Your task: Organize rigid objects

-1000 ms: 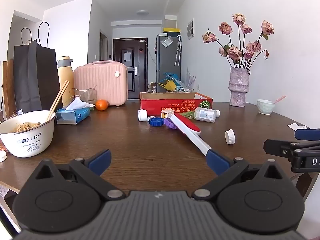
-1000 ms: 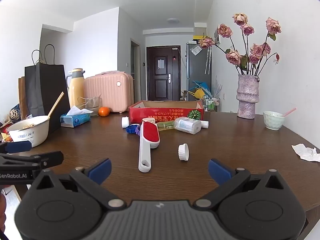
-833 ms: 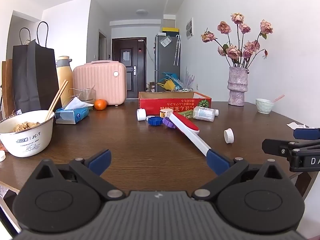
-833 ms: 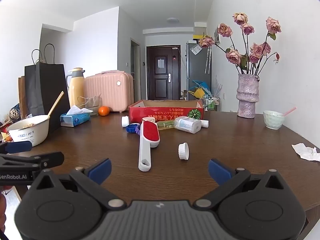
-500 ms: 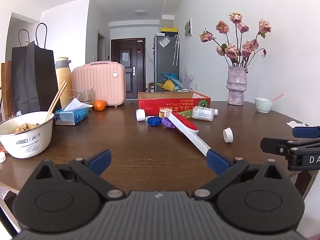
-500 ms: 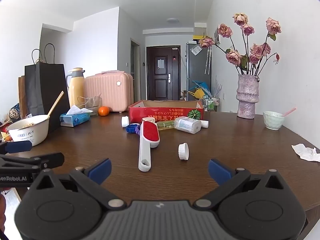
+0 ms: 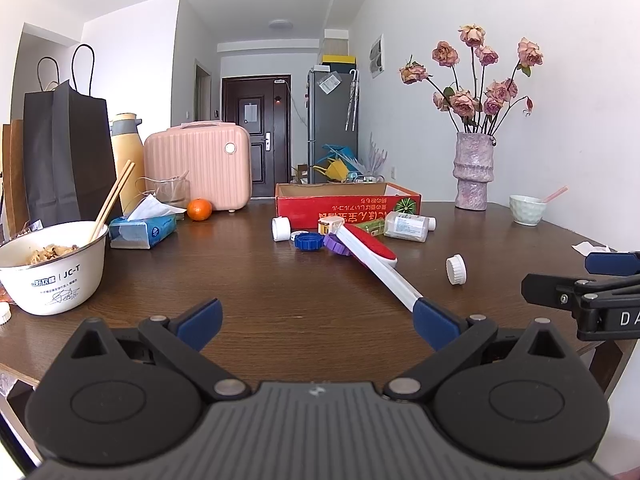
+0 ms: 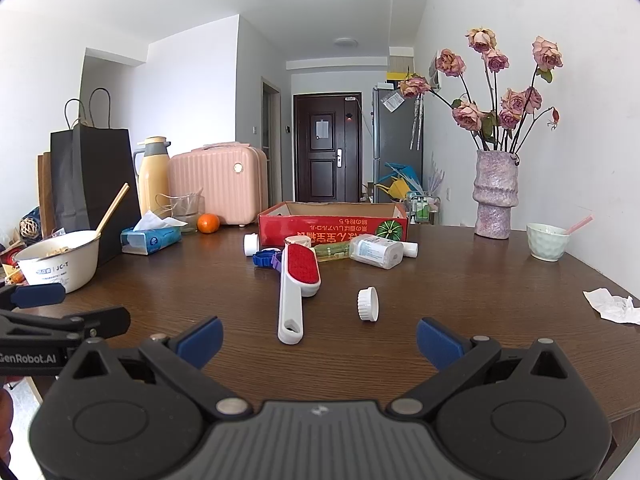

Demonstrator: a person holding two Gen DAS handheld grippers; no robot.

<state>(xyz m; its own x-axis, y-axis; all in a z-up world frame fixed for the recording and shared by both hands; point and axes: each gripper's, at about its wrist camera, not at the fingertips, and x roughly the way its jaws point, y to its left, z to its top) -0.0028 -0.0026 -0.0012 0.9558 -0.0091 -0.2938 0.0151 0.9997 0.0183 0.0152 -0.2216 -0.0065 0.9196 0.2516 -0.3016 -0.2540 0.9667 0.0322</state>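
Left wrist view: the left gripper (image 7: 318, 320) hangs above the near edge of the brown table (image 7: 248, 280) with its blue-padded fingers (image 7: 200, 317) spread wide and nothing between them; the right pad overlaps the handle end of the lint brush (image 7: 374, 258) in the picture, though contact cannot be told. Right wrist view: the right gripper (image 8: 319, 338) is likewise spread wide and empty, and the brush's white handle points toward the gap between its pads.

The red cardboard box (image 8: 332, 228) stands open at the far middle of the table; its inside is hidden from both cameras. Just in front of it lie a clear bottle (image 8: 376, 251) on its side, a green bottle (image 8: 332, 251), a blue cap (image 8: 262, 259) and a purple cap (image 7: 336, 245). A white cap (image 8: 368, 304) rests on its edge, apart from the rest, beside the brush. At the left, a white bowl (image 7: 56, 276) holds noodles and chopsticks (image 7: 112, 200).
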